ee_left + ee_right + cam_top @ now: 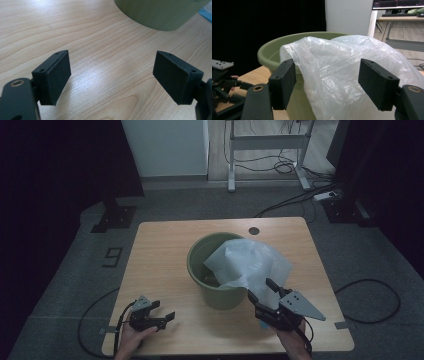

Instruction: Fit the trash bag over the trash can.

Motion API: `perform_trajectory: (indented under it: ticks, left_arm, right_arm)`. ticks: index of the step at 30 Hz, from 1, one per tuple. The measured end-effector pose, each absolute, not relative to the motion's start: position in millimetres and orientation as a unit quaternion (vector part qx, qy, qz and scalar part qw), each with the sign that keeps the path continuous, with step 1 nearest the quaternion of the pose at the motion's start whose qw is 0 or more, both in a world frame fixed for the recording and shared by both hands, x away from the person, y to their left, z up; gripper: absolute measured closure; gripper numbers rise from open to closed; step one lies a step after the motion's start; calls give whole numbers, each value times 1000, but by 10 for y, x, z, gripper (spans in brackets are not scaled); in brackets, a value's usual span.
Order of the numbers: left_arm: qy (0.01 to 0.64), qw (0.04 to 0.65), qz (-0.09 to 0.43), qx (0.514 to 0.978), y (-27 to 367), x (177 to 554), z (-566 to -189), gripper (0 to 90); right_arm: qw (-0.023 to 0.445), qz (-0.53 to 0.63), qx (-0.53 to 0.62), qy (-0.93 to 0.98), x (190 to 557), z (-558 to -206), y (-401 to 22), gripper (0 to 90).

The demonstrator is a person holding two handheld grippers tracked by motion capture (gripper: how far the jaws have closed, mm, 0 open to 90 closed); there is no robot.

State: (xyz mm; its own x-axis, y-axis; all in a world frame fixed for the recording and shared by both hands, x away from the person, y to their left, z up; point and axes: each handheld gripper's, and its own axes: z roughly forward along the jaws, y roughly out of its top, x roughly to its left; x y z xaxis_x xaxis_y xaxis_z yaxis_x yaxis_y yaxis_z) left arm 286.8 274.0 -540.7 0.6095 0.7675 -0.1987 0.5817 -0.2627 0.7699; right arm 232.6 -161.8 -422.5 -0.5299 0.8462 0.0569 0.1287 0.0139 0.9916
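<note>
At the left, the left hand-held gripper (161,318) is held low over the tabletop (160,255), jaws spread wide with nothing between them, short of the green bucket (200,257). The bucket stands near the middle of the tabletop, and a white plastic bag (247,262) is draped over its right rim. At the right, the right hand-held gripper (262,292) is held just before the bag, jaws parted wide, the pads clear of the plastic.

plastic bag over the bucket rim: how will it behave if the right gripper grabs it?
The plastic bag looks thin and crinkled, so probably floppy and very light. Its glossy film may slip between the pads. It drapes over the bucket rim, so pulling should lift it without tipping the bucket.
</note>
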Motion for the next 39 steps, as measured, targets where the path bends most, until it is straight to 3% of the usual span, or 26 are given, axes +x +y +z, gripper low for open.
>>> perform_trajectory:
  ticks: [16,18,24,29,35,39]
  left_arm:
    - [428,426,109,789,2721,2865,-5424,147]
    - [428,428,109,789,2729,2861,-5419,147]
    - [430,431,110,786,2750,2862,-5415,147]
    - [432,435,113,782,2748,2860,-5396,147]
    - [436,457,112,767,2758,2834,-5299,161]
    - [434,466,119,762,2748,2817,-5237,164]
  right_arm:
    - [326,540,433,643,2248,-4770,-1606,205]
    - [349,514,445,645,2322,-4839,-1553,215]
    - [359,484,471,644,2379,-4936,-1566,245]
    - [362,471,483,643,2364,-5003,-1614,373]
    - [356,471,493,639,2430,-4999,-1724,690]
    - [362,481,500,622,2463,-4919,-1819,814]
